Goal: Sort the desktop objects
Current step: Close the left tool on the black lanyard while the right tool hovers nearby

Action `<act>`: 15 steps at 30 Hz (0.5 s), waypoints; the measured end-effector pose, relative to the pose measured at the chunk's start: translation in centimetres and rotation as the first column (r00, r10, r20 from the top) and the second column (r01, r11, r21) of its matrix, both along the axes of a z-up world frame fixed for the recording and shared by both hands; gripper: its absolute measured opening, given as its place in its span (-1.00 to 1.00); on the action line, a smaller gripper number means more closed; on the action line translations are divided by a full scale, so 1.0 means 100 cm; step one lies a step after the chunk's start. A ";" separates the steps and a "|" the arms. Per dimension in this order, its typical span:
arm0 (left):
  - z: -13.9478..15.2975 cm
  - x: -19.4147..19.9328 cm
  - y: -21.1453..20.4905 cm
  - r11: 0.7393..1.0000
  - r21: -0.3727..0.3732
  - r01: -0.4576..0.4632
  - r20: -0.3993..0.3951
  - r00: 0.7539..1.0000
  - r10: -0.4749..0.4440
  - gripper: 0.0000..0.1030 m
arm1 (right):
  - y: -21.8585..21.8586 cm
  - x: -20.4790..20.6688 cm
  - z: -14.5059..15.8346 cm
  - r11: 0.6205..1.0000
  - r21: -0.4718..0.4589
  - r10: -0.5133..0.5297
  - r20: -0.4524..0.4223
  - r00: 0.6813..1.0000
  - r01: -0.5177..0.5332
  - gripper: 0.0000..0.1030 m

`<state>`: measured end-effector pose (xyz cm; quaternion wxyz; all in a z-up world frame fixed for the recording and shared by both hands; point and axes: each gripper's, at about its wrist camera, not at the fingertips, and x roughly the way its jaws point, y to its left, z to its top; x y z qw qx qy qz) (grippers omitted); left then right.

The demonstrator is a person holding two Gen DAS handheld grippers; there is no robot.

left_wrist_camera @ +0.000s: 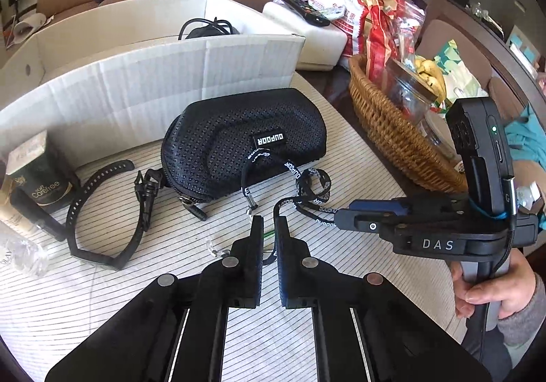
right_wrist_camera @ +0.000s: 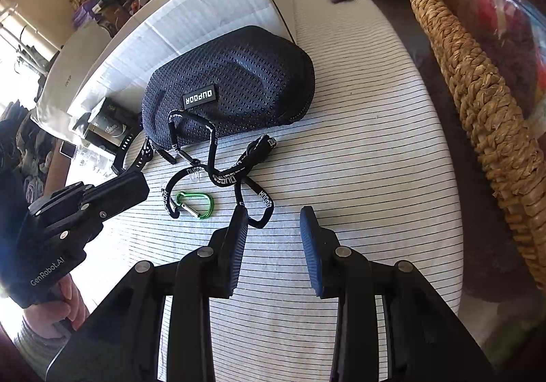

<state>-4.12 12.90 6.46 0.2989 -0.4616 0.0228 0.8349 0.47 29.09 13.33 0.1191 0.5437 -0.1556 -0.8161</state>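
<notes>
Two handheld grippers are over a striped cloth point(left_wrist_camera: 102, 296) with the items for sorting on it. At the far left a dark green carton point(left_wrist_camera: 41, 174) stands against the wall of a white cardboard box point(left_wrist_camera: 136, 92), with a clear plastic bottle point(left_wrist_camera: 20, 255) lying below it at the edge of view. Next to the right, a black strap point(left_wrist_camera: 102, 211) lies flat in a loop on the cloth. At centre, a black textured case point(left_wrist_camera: 245, 140) rests just in front of the box wall, zipper pull toward the camera. A black printed lanyard point(left_wrist_camera: 307, 184) trails from the case across the cloth toward both tools. A green carabiner point(right_wrist_camera: 194, 206) lies on the cloth beside the lanyard's left loop. It is touched by neither tool. The left gripper point(left_wrist_camera: 269, 220) points down at the cloth near the carabiner, fingers brought together, with nothing seen clamped between them. The right gripper point(right_wrist_camera: 273, 211) has its fingers apart. A loop of the lanyard lies against the outer side of one finger point(right_wrist_camera: 239, 238), and only bare cloth shows in the gap. At the right a wicker basket point(left_wrist_camera: 392, 129) holds packets and a jar, well clear of the sorting items. A hand point(left_wrist_camera: 494, 286) grips the right tool's handle at the far right.
</notes>
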 end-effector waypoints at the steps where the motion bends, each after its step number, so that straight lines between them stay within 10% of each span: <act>1: -0.001 0.000 0.002 1.000 -0.010 0.007 -0.007 1.000 -0.007 -0.85 | -0.001 0.000 0.000 1.000 0.004 0.004 -0.003 1.000 -0.004 -0.40; 5: -0.015 0.002 0.012 0.998 -0.040 0.041 0.000 0.999 -0.041 -0.06 | -0.013 0.000 0.000 0.996 0.075 0.046 -0.015 0.999 -0.044 -0.26; 9: -0.028 0.005 0.020 0.997 -0.047 0.059 0.010 0.998 -0.059 -0.06 | -0.029 -0.002 0.000 0.988 0.128 0.092 -0.046 0.995 -0.086 -0.09; 11: -0.033 0.002 0.023 0.997 -0.054 0.052 0.015 0.999 -0.051 -0.35 | -0.035 -0.005 -0.001 0.982 0.165 0.108 -0.062 0.992 -0.096 -0.11; 12: -0.036 0.000 0.023 0.997 -0.060 0.046 0.021 0.999 -0.045 -0.94 | -0.037 -0.006 -0.001 0.980 0.172 0.114 -0.067 0.991 -0.102 -0.16; 15: -0.034 -0.003 0.020 0.998 -0.042 0.043 0.025 0.999 -0.042 -0.90 | -0.039 -0.009 0.000 0.982 0.162 0.111 -0.065 0.992 -0.099 -0.46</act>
